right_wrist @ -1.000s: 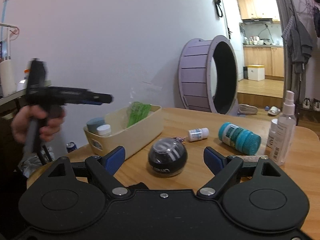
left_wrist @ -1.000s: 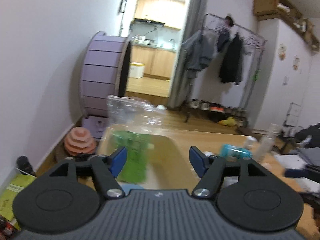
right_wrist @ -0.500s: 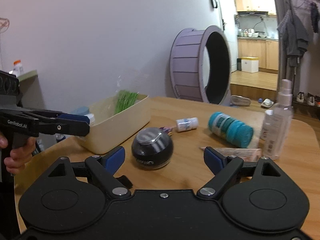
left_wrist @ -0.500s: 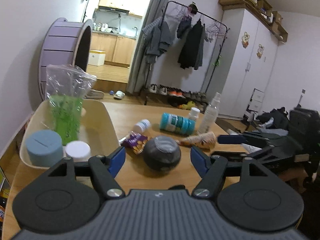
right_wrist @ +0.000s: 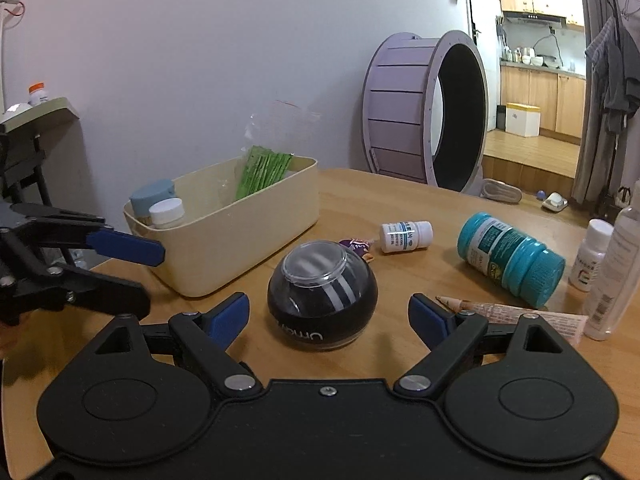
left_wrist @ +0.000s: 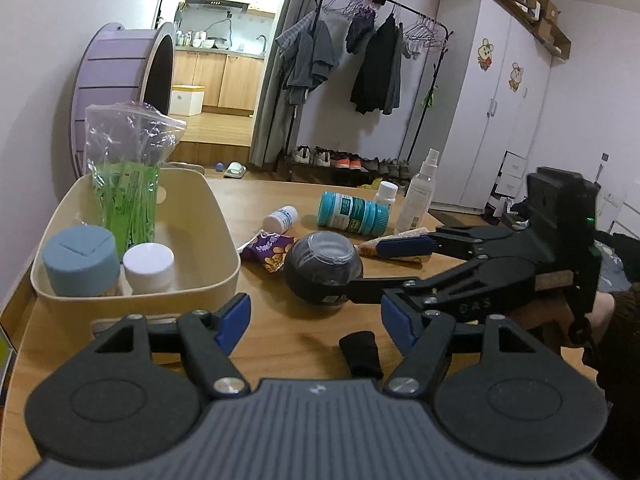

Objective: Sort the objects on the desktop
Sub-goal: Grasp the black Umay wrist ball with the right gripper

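Wooden desk (right_wrist: 400, 200) carries everything. Cream bin (right_wrist: 240, 236) sits at its left-rear, near the wall. Inside the bin: clear bag of green sticks (left_wrist: 124, 184) standing upright at the far end, blue round container (left_wrist: 80, 262) and white-capped jar (left_wrist: 149, 267) side by side at the near end, touching or nearly so.

Right gripper (right_wrist: 328, 316): fingers spread wide, holding nothing. Black gyro ball (right_wrist: 322, 294) with clear dome sits on the desk between the two blue pads, just ahead of them; no contact visible in the right wrist view. From the left wrist view the lower right finger overlaps the ball's side, can't tell whether it touches.

Left gripper (left_wrist: 314, 320): fingers open, empty, hovering over bare desk just in front of the bin's near wall. Small black cylindrical piece (left_wrist: 360, 354) lies on the desk between its pads.

Loose items beyond the ball:
- teal bottle (right_wrist: 510, 260) on its side, right of centre
- clear spray bottle (left_wrist: 420, 192) upright, far right
- small white bottle (right_wrist: 592, 254) upright, just beside the spray bottle
- beige tube (right_wrist: 516, 316) lying flat in front of the teal bottle
- small white pill bottle (right_wrist: 406, 236) on its side, between bin and teal bottle
- purple snack packet (left_wrist: 268, 250) flat, between ball and bin
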A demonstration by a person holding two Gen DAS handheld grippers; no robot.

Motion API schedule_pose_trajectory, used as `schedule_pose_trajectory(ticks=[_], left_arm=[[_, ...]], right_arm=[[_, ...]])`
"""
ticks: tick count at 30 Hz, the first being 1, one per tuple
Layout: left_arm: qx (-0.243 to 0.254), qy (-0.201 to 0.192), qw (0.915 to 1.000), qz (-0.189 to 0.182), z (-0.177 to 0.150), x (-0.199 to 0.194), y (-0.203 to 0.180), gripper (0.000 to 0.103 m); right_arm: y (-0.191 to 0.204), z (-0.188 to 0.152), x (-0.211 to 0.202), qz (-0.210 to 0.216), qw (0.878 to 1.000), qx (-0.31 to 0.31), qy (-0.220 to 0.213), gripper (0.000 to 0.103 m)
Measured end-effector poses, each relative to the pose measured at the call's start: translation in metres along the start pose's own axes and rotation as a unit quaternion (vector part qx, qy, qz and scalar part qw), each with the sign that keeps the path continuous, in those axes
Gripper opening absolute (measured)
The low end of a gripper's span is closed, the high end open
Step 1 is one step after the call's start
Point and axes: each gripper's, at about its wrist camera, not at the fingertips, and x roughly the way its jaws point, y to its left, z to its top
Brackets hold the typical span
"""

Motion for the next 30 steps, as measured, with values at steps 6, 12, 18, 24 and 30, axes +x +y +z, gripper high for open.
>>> schedule_pose_trajectory(ticks=[6,12,18,24,30], left_arm=[[-0.006,-0.005,1.0000,-0.002,0.000,-0.001,0.002,0.072],[-0.017,-0.015,0.9997,-0.005,0.002,-0.005,0.006,0.072],[-0.030,-0.019,0.9994,-0.008,0.003,-0.007,0.010,0.072],[-0.034,-0.031,0.9988,-0.018,0.004,-0.012,0.010,0.072],[-0.032,-0.030,0.9988,-0.022,0.005,-0.010,0.008,0.072]], right_arm=[[0.008,0.001,0.017,0.000,1.000,-0.018,0.019,0.086],[0.003,0.002,0.026,0.002,0.999,-0.002,0.044,0.075],[-0.001,0.001,0.018,0.003,0.999,0.016,0.052,0.065],[-0.003,-0.004,-0.011,-0.010,0.999,0.007,0.052,0.065],[-0.002,0.000,-0.040,-0.015,0.999,-0.012,0.027,0.058]])
